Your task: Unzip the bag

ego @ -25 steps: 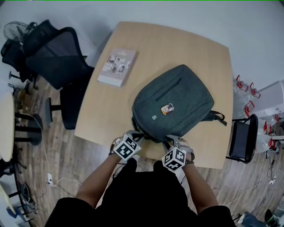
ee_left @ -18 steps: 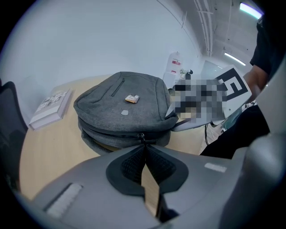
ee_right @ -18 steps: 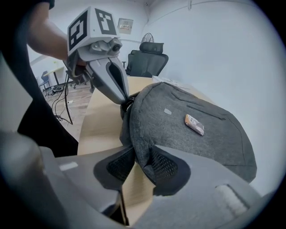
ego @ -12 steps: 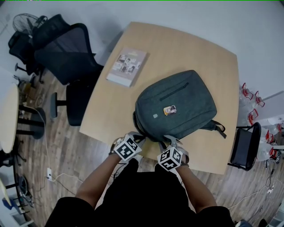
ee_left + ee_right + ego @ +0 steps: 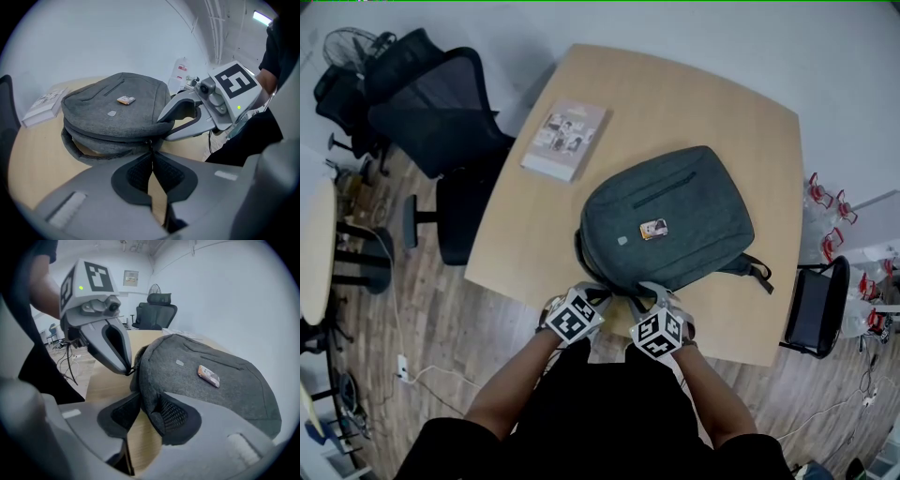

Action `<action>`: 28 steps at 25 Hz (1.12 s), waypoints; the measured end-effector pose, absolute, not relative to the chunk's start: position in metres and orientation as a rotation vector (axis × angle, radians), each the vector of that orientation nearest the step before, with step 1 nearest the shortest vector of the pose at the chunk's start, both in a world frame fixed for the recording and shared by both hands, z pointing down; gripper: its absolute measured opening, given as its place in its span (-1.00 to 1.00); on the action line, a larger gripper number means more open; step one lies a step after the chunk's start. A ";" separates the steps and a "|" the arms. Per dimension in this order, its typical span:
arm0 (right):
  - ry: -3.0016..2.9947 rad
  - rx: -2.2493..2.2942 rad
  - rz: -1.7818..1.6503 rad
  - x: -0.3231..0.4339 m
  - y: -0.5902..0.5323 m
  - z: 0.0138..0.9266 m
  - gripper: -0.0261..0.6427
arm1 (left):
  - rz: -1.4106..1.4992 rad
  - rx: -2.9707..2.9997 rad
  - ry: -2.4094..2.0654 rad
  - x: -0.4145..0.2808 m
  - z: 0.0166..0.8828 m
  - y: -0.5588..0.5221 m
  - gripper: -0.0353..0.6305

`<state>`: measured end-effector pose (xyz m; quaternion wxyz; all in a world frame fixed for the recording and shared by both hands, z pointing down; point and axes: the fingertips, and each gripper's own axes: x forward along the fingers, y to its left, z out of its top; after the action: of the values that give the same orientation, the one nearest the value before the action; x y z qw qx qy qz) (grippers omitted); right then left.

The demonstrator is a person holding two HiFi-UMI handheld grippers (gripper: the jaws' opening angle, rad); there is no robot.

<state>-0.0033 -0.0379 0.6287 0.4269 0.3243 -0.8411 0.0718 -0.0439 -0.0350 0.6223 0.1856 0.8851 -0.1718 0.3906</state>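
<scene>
We have the bag point(image 5: 666, 220) lying flat on the table point(image 5: 703, 103), one end at the table's near edge so both grippers can reach its zipper. Our left gripper point(image 5: 151, 161) has its jaws pressed together on the zipper pull point(image 5: 151, 146), ready, we judge, to draw it along. At that same edge our right gripper point(image 5: 143, 411) straddles the bag's fabric rim, probably to steady it. Its jaws are opening and no longer clamp the cloth.
</scene>
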 end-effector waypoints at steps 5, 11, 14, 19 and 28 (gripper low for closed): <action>-2.132 0.619 -0.033 0.028 -0.027 0.615 -0.21 | 1.123 2.508 -0.473 -0.045 0.624 -0.037 -0.82; -1.817 0.473 -0.286 0.114 -0.047 0.636 -0.03 | 1.127 2.496 -0.473 -0.046 0.627 -0.036 -0.82; -1.766 0.461 -0.324 0.136 -0.060 0.638 -0.11 | 1.132 2.488 -0.485 -0.046 0.626 -0.036 -0.82; -1.837 0.516 -0.260 0.134 -0.066 0.637 -0.41 | 1.125 2.476 -0.512 -0.043 0.625 -0.034 -0.82; -1.923 0.707 -0.048 0.109 -0.059 0.634 -0.44 | 1.092 2.428 -0.554 -0.041 0.631 -0.017 -0.81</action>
<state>0.1094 -0.0591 0.6341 0.5194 0.2950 -0.8017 -0.0200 -0.0412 -0.0170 0.6306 0.2095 0.8730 -0.1992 0.3928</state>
